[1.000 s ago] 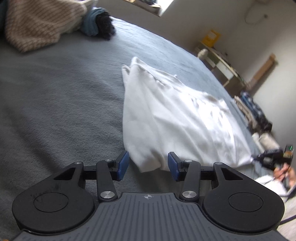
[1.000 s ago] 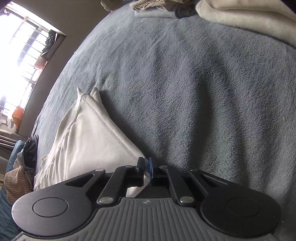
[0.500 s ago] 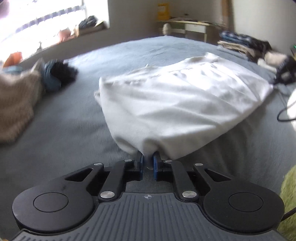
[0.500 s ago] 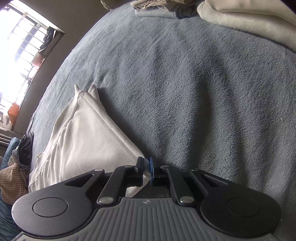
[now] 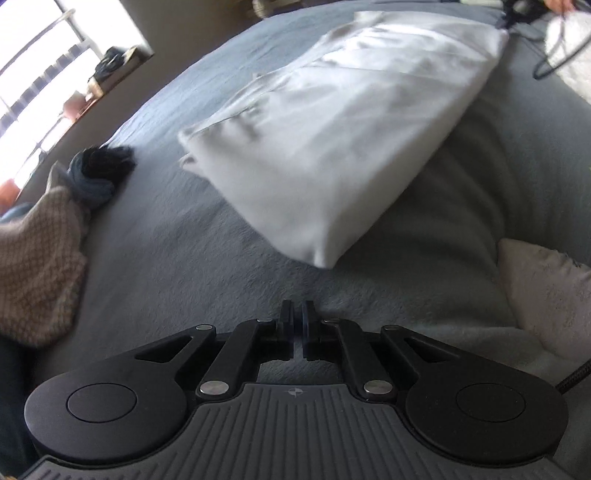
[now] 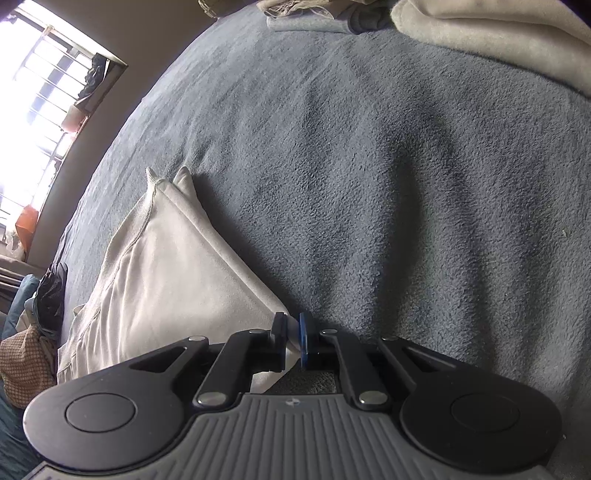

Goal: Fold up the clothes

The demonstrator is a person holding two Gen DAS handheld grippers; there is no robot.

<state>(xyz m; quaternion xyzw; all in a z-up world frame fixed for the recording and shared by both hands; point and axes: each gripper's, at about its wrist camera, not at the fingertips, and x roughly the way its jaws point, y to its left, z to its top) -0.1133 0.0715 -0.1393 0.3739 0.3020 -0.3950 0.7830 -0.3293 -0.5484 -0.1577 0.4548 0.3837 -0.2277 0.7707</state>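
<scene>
A white garment lies folded over on the grey-blue bed cover, stretched from the middle toward the top right in the left wrist view. Its near corner rests on the cover a short way ahead of my left gripper. That gripper is shut, with nothing between its blue pads. In the right wrist view the same white garment spreads to the left. My right gripper is shut on a corner of it, the cloth pinched between the pads.
A beige knitted piece and a dark bundle lie at the left. A cream fluffy cloth sits at the right, a black cable beyond. A cream blanket and folded clothes lie far across the bed cover.
My left gripper closed at the garment's near corner while rolling, then came away shut with no cloth in it; the corner now lies ahead of it. The right gripper kept still, holding its corner.
</scene>
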